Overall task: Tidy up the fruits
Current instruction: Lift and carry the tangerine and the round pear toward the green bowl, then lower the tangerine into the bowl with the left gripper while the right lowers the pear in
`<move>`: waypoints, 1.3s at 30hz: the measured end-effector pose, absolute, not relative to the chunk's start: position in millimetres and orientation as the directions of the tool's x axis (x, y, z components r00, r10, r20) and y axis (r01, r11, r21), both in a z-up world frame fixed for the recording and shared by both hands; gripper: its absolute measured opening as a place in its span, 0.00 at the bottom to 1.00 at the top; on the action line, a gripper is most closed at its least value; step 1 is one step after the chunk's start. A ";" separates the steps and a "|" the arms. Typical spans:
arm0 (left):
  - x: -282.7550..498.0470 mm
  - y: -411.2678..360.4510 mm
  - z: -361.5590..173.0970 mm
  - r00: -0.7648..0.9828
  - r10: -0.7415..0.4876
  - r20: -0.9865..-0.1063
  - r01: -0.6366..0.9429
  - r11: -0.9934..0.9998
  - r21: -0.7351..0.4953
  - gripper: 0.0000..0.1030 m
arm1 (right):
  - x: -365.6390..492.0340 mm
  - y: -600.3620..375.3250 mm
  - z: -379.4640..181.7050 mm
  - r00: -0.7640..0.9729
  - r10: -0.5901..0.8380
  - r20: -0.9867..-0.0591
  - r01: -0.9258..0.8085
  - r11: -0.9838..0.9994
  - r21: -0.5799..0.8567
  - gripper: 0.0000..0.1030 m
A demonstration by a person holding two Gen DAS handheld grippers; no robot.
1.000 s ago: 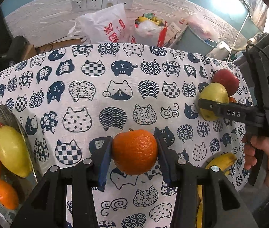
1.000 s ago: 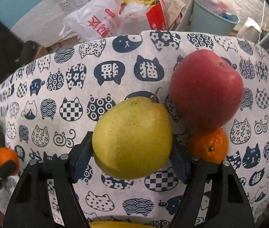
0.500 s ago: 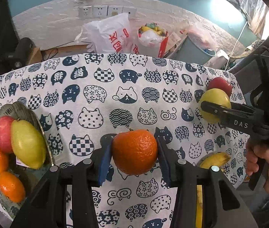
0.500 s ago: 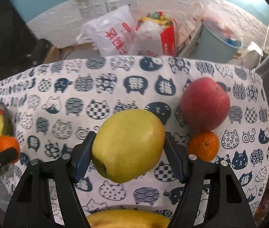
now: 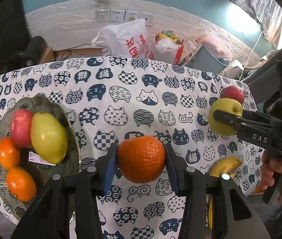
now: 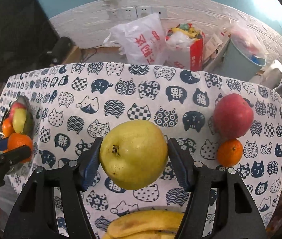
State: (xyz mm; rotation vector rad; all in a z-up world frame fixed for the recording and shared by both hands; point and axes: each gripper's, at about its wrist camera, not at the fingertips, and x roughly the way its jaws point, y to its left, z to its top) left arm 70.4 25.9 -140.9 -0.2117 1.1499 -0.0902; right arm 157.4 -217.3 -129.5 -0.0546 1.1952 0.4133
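Note:
My left gripper (image 5: 141, 158) is shut on an orange (image 5: 141, 159) and holds it above the cat-print tablecloth. A metal bowl (image 5: 72, 139) at the left holds a red apple (image 5: 20, 127), a yellow-green pear (image 5: 48, 137) and two oranges (image 5: 20, 184). My right gripper (image 6: 134, 157) is shut on a yellow-green apple (image 6: 134, 153), lifted off the cloth; it also shows in the left wrist view (image 5: 223, 116). A red apple (image 6: 233, 115) and a small orange (image 6: 229, 152) lie on the cloth at the right. Bananas (image 6: 144, 226) lie below my right gripper.
The table's far edge drops to a floor with a white plastic bag (image 5: 127, 39), a red-and-white bag (image 5: 169, 46) and a blue-grey bin (image 6: 244, 59). Wall sockets (image 5: 119, 16) sit on the white wall behind.
Both grippers have risen and pulled back from the table with their fruit. The yellow-green apple has left the cloth beside the red apple. The bowl has come further into the left wrist view.

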 end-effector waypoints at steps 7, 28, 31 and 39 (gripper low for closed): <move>55.7 45.2 -132.1 0.424 -0.173 -0.889 -0.065 0.973 -0.221 0.45 | 143.5 -191.8 -109.1 0.305 0.330 -0.893 -0.396 0.897 0.197 0.63; -10.2 146.0 -137.8 0.433 -0.096 -0.896 -0.251 0.942 -0.222 0.45 | 98.7 -51.0 -82.4 0.196 0.468 -0.862 -0.611 0.746 0.266 0.63; -17.4 155.6 -140.3 0.428 -0.093 -0.899 -0.267 0.937 -0.224 0.45 | 92.6 -35.9 -82.5 0.178 0.473 -0.863 -0.630 0.728 0.270 0.63; -33.5 171.4 -151.6 0.410 -0.079 -0.909 -0.287 0.934 -0.210 0.45 | 77.1 4.0 -88.4 0.112 0.491 -0.864 -0.668 0.681 0.301 0.63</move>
